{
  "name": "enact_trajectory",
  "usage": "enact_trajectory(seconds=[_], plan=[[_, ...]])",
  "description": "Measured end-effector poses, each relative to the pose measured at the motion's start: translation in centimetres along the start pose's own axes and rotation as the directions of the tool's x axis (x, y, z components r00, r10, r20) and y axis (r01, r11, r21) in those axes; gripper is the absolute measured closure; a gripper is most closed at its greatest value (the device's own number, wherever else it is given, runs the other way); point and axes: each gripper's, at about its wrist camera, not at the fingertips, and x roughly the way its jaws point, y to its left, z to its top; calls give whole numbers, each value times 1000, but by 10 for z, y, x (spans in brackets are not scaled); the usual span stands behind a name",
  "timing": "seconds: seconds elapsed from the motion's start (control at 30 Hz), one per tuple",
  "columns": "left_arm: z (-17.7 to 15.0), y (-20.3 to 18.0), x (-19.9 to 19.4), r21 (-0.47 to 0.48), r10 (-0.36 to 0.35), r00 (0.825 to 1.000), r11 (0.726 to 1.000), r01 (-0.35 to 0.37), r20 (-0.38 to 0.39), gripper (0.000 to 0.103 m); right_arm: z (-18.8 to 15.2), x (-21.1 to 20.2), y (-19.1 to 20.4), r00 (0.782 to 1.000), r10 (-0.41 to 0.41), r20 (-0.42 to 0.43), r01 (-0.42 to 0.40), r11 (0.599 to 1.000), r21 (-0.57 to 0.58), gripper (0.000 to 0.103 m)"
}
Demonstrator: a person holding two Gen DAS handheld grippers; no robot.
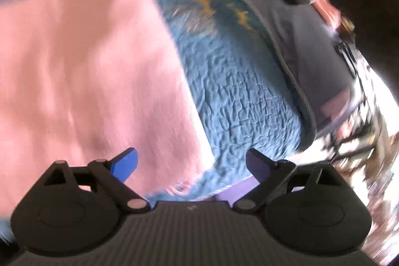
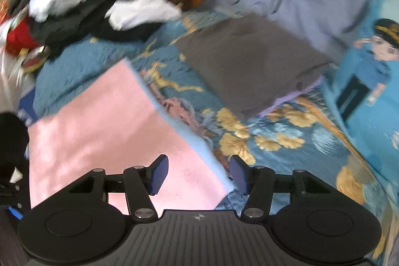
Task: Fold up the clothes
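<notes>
Pink towel lies flat on the blue patterned bedspread.
Left claw gapes wide and right claw stands half open, both empty above the towel's edge; a folded grey garment lies nearby.

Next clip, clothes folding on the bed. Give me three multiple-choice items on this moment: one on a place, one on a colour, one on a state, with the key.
1. Where does the folded grey garment lie relative to the pink cloth in the right wrist view?
A. on top of it
B. apart, further up the bedspread
C. under it

2. What colour is the flat cloth nearest both grippers?
A. pink
B. green
C. black

3. How do the left gripper jaws stand?
A. clamped on cloth
B. shut empty
C. wide open, empty

Key: B, patterned bedspread shows between them; A, pink in both views; C, blue pads stand apart with nothing between.
</notes>
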Motion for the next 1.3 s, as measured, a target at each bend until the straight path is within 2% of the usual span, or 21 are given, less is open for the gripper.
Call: enact_trajectory(seconds=[0.1, 0.23, 0.37, 0.43, 0.5, 0.53, 0.6, 0.67, 0.73, 0.77, 0.83, 0.97, 1.03, 1.1, 1.17, 1.23, 1.3], plan=[[-15, 0, 15, -127, -24, 999, 992, 20, -25, 8, 11, 20, -4, 998, 29, -61, -32, 998, -56, 49], [-25, 5, 32, -256, -81, 996, 964, 70, -33, 8, 23, 43, -14, 993, 71, -90, -77, 995, -64, 48], [-24, 16, 43, -321, -66, 998, 945, 62, -2, 8, 21, 63, -23, 979, 151, -133, -153, 988, -6, 49], [-25, 17, 48, -338, -63, 998, 939, 62, 8, 12, 16, 71, -28, 967, 196, -163, -191, 980, 49, 49], [-26, 16, 52, -347, -60, 998, 936, 62, 18, 18, 9, 73, -30, 961, 216, -172, -208, 976, 68, 56], [-27, 16, 54, -359, -55, 998, 931, 59, 21, 22, 7, 73, -29, 962, 214, -167, -207, 976, 60, 59], [-30, 19, 58, -388, -47, 999, 920, 53, 26, 33, 4, 70, -30, 965, 215, -153, -208, 976, 60, 74], [-34, 25, 59, -415, -56, 998, 908, 63, 28, 57, 4, 66, -30, 966, 218, -141, -211, 976, 60, 82], [-37, 28, 64, -433, -82, 996, 897, 86, 27, 77, 5, 59, -29, 966, 214, -143, -211, 977, 34, 86], [-37, 32, 67, -443, -99, 995, 891, 99, 23, 82, 7, 54, -28, 966, 213, -145, -212, 977, 18, 87], [-37, 31, 73, -443, -111, 994, 890, 107, 17, 84, 13, 43, -28, 964, 215, -154, -219, 976, -11, 88], [-35, 12, 78, -386, -150, 989, 911, 143, 11, 92, 23, 15, -31, 969, 169, -180, -185, 980, -76, 91], [-32, -1, 80, -348, -175, 985, 922, 167, 8, 93, 21, 7, -38, 976, 103, -192, -122, 988, -90, 99], [-30, -9, 85, -334, -171, 985, 929, 161, 0, 93, 14, 13, -44, 978, 5, -208, -24, 996, -91, 100], [-29, -9, 90, -347, -168, 986, 926, 152, -16, 94, 3, 23, -49, 969, -79, -232, 59, 994, -90, 99], [-34, -15, 86, -322, -173, 985, 934, 157, -20, 94, -11, 31, -45, 965, -99, -241, 75, 992, -104, 98], [-38, -21, 82, -293, -177, 984, 942, 163, -24, 94, -22, 29, -39, 977, -109, -181, 94, 992, -90, 94]])
